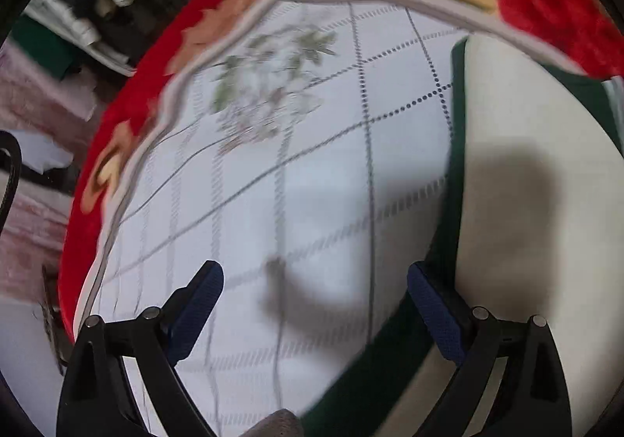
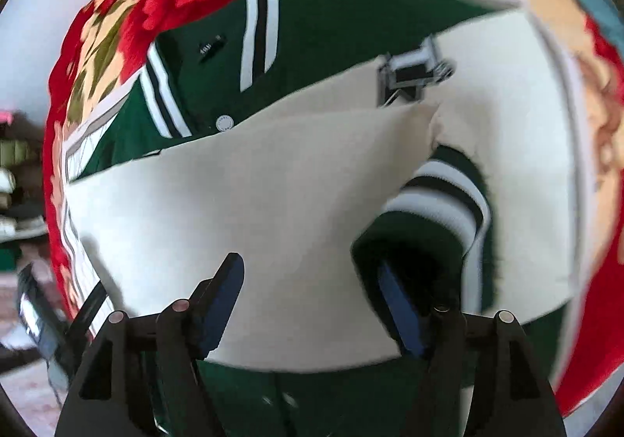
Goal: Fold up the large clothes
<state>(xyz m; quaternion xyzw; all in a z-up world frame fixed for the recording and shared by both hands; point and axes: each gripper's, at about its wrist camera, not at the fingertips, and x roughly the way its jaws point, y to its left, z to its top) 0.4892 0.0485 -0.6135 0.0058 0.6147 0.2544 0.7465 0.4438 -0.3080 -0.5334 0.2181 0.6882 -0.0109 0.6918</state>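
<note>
I am holding my left gripper [image 1: 314, 290] spread wide, nothing between its blue pads [image 1: 202, 304]; it is pointing steeply down at the white quilted sheet [image 1: 273, 171], whose grey dotted grid and faded leaf print are lying straight ahead of the fingertips. Just beside its right finger the green-and-cream jacket [image 1: 518, 171] is lying flat, its dark green edge running under that finger, and a shadow is falling across the cream cloth.

I am holding my right gripper [image 2: 310, 290] open too, its pads [image 2: 222, 300] apart and pressing on nothing, and no cloth is lying between them. It is hovering over the jacket [image 2: 273, 203]: the cream sleeve is spreading right below and ahead of the fingers, and a green cuff with white and black stripes [image 2: 444, 195] is curling just beyond the right finger. Farther ahead the green body is showing, with a white snap button [image 2: 224, 123] and striped ribbing. At the far end of the cream sleeve a small grey-and-black object is sitting; I cannot tell what it is.

Around the sheet a red floral blanket [image 1: 128, 113] is edging the surface, wrapping past both grippers. Beyond it, well to the left of my left gripper, a pile of clothes [image 1: 101, 0] is lying against a pale wall.
</note>
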